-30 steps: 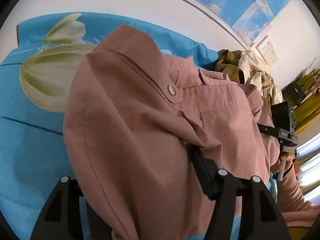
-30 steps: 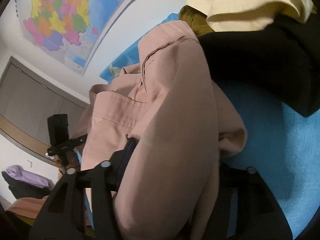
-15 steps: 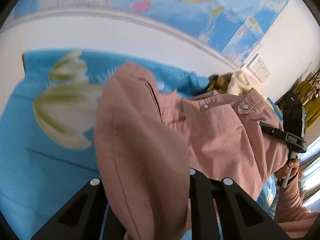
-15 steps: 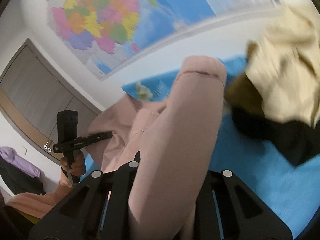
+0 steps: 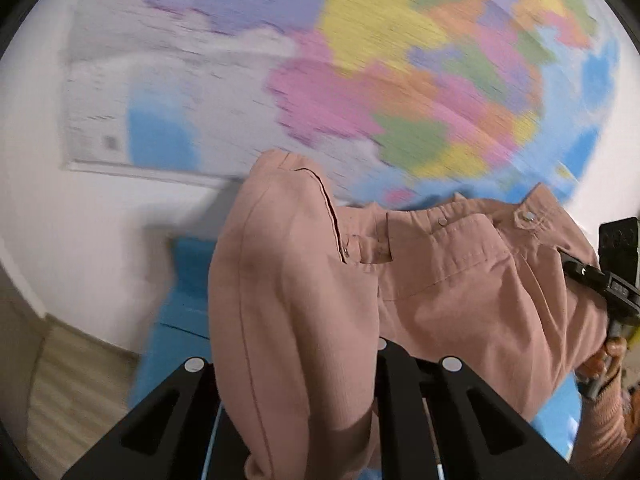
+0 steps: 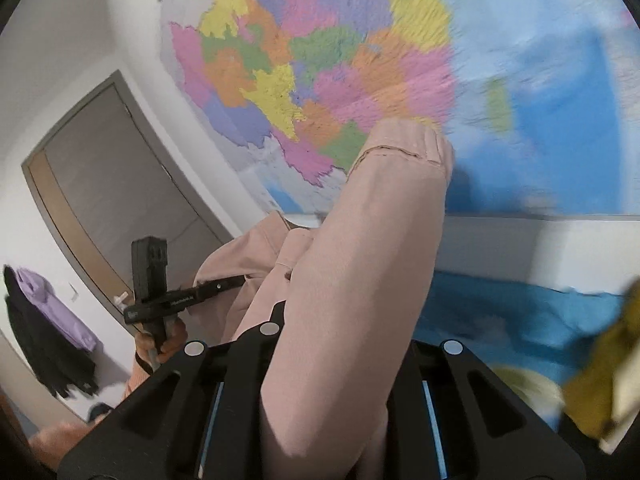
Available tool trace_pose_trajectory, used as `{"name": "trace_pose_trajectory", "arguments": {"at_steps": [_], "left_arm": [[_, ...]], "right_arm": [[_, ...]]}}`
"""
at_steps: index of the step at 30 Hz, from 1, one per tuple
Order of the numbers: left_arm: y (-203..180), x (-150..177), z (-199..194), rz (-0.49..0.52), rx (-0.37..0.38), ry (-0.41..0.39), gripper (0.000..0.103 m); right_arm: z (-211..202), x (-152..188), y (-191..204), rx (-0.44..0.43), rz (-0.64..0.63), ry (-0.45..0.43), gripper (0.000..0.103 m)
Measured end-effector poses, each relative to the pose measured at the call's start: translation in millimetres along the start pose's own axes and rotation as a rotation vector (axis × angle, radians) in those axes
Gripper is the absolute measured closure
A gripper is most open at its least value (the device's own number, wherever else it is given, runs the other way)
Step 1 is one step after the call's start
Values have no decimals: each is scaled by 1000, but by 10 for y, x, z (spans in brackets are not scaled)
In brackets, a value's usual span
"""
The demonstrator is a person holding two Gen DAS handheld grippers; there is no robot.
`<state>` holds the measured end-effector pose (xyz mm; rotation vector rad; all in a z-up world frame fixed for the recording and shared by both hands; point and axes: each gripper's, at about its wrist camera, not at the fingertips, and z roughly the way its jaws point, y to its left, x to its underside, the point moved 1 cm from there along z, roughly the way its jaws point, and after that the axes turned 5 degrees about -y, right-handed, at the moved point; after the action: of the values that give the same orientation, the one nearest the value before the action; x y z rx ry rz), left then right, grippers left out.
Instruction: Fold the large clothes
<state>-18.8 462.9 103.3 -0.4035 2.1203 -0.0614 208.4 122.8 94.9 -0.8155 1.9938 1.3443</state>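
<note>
Within a second both views had swung up from the blue bedspread (image 5: pixel 188 316) to the wall map (image 5: pixel 400 60), as left gripper (image 5: pixel 296 376) and right gripper (image 6: pixel 332 360), each clamped on the pink garment (image 5: pixel 400 288), raised it airborne, probably for spreading.

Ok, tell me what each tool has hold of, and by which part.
Both hold the pink shirt. The left tool grips a fold of fabric near the buttoned front; the right tool grips another bunched fold. Exact parts are hidden by the draping cloth.
</note>
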Motion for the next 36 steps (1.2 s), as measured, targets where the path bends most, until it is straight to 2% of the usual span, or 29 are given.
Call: {"name": "trace_pose_trajectory", "arguments": {"at_steps": [1, 6, 12, 15, 18, 19, 20, 22, 23, 24, 26, 27, 30, 32, 36], "left_arm": [[144, -53, 33, -13, -44, -1, 94], [647, -200, 277, -56, -162, 29, 94], [1131, -176, 505, -85, -233, 9, 94], [1379, 73, 758, -122, -258, 53, 94], [1660, 358, 1008, -153, -287, 104, 94], [1717, 404, 1036, -166, -284, 109, 93], [1824, 461, 1069, -206, -264, 113, 91], [1926, 493, 1086, -236, -242, 112, 84], [1960, 494, 1085, -243, -241, 113, 76], [1980, 490, 1091, -240, -250, 118, 72], [1996, 481, 1114, -209, -281, 129, 56], [2002, 479, 1124, -192, -301, 136, 51], [1973, 471, 1084, -153, -325, 132, 41], [1918, 467, 972, -127, -384, 106, 31], [1838, 441, 647, -99, -424, 24, 28]], "right_arm": [[203, -24, -3, -14, -2, 13, 91], [865, -14, -12, -53, 25, 72, 91], [1240, 208, -180, -97, 66, 110, 91], [1400, 481, -379, -67, 87, 180, 91], [1487, 798, -672, 39, 107, 260, 89], [1488, 924, -859, 68, 161, 286, 88], [1475, 990, -981, 86, 203, 298, 86], [1382, 1095, -1224, 95, 286, 298, 74], [1301, 1123, -1324, 121, 313, 290, 55], [1265, 1104, -1345, 143, 322, 283, 52], [1155, 1091, -1361, 134, 327, 269, 48], [1101, 1079, -1331, 153, 302, 269, 43], [1042, 1030, -1198, 201, 246, 277, 40], [1020, 948, -1090, 230, 213, 267, 40], [790, 819, -876, 275, 130, 215, 41]]}}
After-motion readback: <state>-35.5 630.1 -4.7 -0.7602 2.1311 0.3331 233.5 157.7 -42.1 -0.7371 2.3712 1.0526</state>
